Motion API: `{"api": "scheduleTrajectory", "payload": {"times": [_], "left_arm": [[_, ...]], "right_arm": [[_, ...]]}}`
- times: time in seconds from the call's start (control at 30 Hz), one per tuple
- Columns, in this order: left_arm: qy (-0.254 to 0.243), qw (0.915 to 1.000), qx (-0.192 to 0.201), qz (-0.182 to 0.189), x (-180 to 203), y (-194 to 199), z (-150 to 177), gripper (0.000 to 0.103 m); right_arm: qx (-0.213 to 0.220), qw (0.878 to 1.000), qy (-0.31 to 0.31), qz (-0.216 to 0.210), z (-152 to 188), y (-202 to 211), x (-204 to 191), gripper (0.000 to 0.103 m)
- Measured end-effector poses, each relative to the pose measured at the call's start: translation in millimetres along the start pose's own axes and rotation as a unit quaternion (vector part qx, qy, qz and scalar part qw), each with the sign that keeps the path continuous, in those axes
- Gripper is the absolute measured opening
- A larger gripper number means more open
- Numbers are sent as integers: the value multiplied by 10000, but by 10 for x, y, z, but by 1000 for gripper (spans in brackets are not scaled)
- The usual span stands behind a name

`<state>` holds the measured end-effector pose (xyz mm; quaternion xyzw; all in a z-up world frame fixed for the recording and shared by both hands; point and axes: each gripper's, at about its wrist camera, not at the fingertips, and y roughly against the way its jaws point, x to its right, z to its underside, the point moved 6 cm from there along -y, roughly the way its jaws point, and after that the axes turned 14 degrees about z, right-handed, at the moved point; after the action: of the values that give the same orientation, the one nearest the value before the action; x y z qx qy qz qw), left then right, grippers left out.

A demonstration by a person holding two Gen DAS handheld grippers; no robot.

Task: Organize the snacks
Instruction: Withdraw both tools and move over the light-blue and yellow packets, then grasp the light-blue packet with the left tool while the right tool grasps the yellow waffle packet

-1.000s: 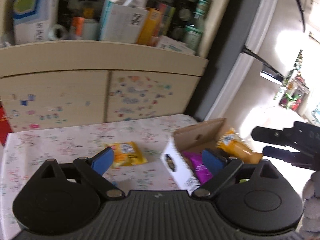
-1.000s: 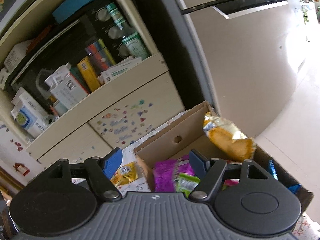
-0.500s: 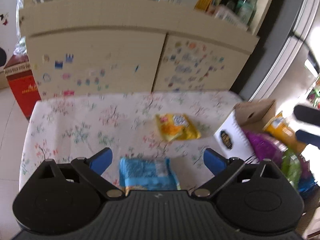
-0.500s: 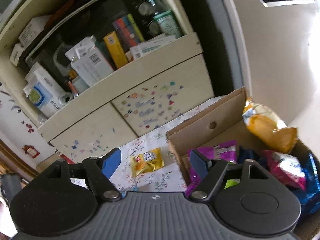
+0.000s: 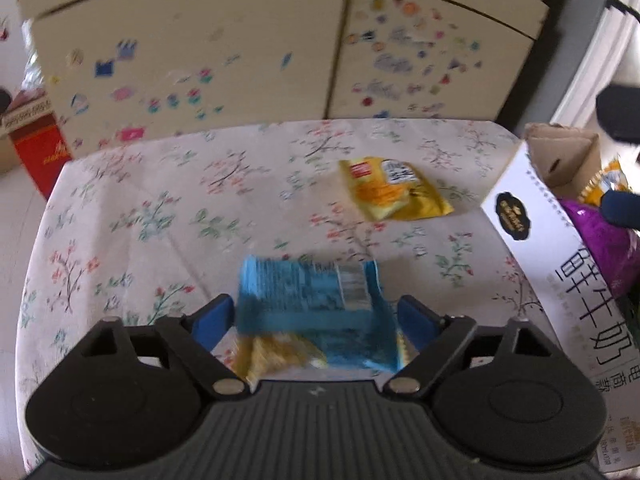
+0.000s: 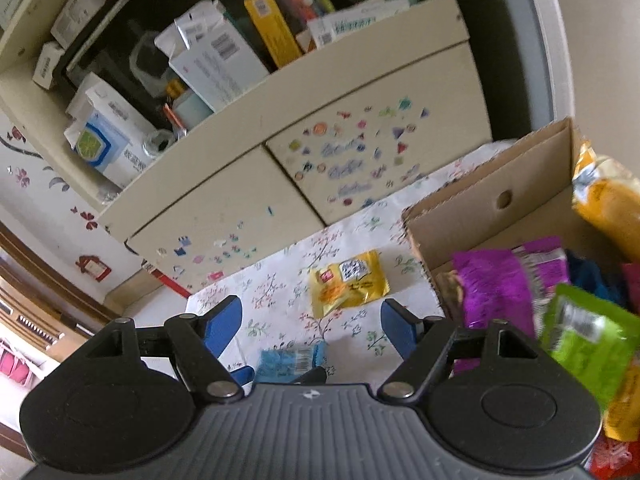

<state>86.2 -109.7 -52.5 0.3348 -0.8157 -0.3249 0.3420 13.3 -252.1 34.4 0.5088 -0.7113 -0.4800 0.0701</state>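
Note:
A blue snack packet (image 5: 312, 300) lies on the floral tablecloth (image 5: 160, 208), blurred, right between the pads of my left gripper (image 5: 314, 322). Its jaws are closing; the pads stand at the packet's edges and I see no squeeze. Further back lies a yellow packet (image 5: 394, 188). My right gripper (image 6: 312, 330) hovers open and empty above the table, with the yellow packet (image 6: 348, 284) just beyond it and the blue packet (image 6: 288, 360) below. The cardboard box (image 6: 480, 208) at the right holds a purple packet (image 6: 496, 284), a green packet (image 6: 584, 336) and an orange bag (image 6: 608, 200).
A cream cabinet (image 5: 240, 60) covered in stickers stands behind the table. Its open shelf (image 6: 216, 60) is crowded with boxes and bottles. A red box (image 5: 36, 140) sits on the floor at the left. The white side of the box (image 5: 540, 240) borders the table's right.
My left gripper has sunk toward the table and tipped down, bringing the blue packet between its fingers, which have narrowed. The right gripper has swung from the box toward the table.

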Motion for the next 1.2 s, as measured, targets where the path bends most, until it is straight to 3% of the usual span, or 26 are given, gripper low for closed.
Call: {"api": "scheduleTrajectory", "payload": {"times": [0.3, 0.77, 1.03, 1.2], "left_arm": [[511, 9984, 208, -132, -371, 243, -39, 69], [793, 9958, 280, -355, -757, 420, -19, 69], [649, 9969, 206, -392, -707, 363, -11, 80], [564, 9976, 143, -373, -670, 310, -11, 93]], "right_arm": [[3, 9980, 626, 11, 78, -343, -243, 82], [-14, 9930, 1104, 428, 119, -1023, -361, 82], [54, 9873, 1366, 812, 148, -1279, -384, 84], [202, 9840, 1489, 959, 142, -1376, -387, 86]]}}
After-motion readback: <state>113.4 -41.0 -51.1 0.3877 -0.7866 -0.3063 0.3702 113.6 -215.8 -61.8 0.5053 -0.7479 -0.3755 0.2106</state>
